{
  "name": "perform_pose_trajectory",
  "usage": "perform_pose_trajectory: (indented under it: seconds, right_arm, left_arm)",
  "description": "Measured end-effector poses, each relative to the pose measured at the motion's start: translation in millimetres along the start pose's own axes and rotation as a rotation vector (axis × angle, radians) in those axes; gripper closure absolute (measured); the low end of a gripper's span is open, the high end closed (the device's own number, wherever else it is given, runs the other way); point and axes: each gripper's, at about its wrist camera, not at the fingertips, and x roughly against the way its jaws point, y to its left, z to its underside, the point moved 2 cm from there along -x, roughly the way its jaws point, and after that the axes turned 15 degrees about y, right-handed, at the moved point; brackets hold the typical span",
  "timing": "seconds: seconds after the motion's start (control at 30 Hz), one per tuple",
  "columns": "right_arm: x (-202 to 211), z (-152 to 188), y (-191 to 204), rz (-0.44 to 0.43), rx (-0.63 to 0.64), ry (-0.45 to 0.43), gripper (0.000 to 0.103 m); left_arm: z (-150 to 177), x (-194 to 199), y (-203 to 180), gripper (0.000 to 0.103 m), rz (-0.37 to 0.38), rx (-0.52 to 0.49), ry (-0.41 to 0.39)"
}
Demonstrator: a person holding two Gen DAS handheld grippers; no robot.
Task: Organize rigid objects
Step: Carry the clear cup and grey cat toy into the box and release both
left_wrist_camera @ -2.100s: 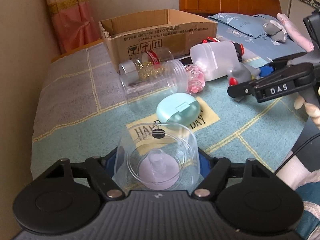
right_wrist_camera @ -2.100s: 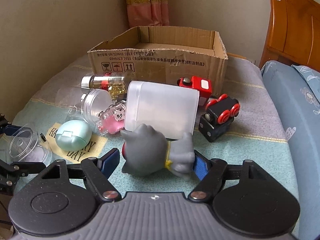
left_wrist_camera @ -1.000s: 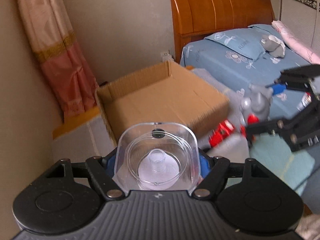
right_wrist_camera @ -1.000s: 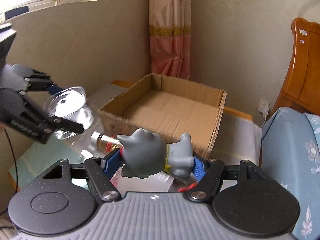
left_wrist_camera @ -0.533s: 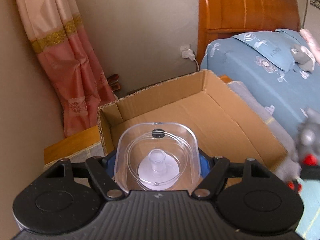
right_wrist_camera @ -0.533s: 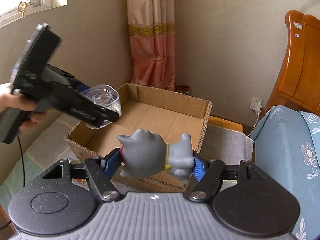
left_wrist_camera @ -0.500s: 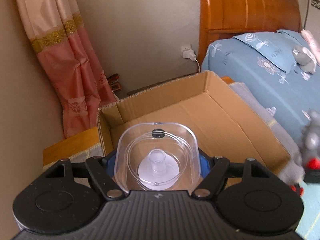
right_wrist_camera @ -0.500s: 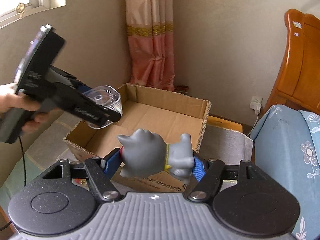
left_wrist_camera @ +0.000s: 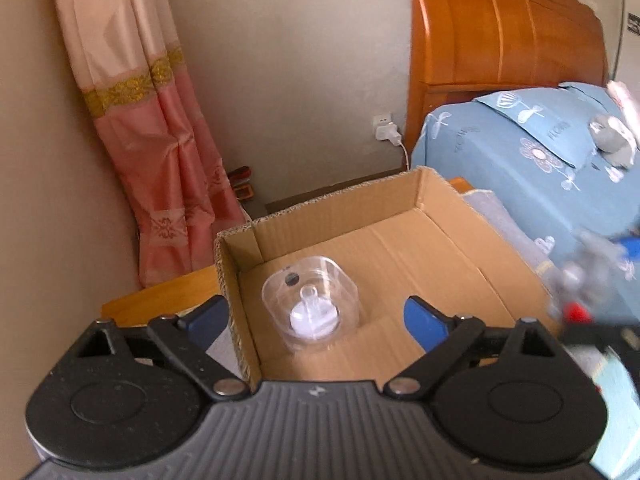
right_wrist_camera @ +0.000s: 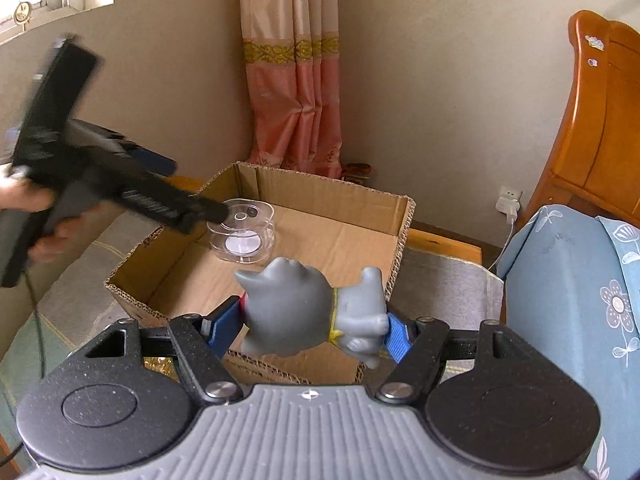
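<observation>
Cardboard box point(left_wrist_camera: 448, 216) gapes wide: left fingers point(left_wrist_camera: 424, 322) spread above clear cup point(left_wrist_camera: 310, 308), right fingers point(right_wrist_camera: 394, 338) pinching grey toy point(right_wrist_camera: 308, 306).

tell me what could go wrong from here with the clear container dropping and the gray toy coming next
1. The left gripper is open and the clear container is free above the cardboard box floor; it may bounce or roll on landing.
2. The right gripper holds the gray toy at the box's near wall; released here, it could catch the rim or hit the container.
</observation>
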Motion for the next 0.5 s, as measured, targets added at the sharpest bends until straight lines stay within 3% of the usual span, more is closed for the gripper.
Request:
perform_pose_trajectory:
  seconds: [0.17,0.4,0.5]
  right_arm:
    - [-16.4,-15.7,-1.0,0.008,0.001,0.021,0.027]
    - [-53.1,-45.6,-8.2,0.028,-0.022,0.083,0.027]
    - [-60.5,-56.0,-9.0,0.044,-0.028,0.059,0.025]
  left_arm:
    - [27.2,29.6,-5.5,0.005,-0.069,-0.039,-0.032]
    - [60.2,52.1,-3.0,0.005,-0.055,-0.020,-0.075]
    - [69.5,53.2,3.1,0.005,-0.061,0.014,-0.085]
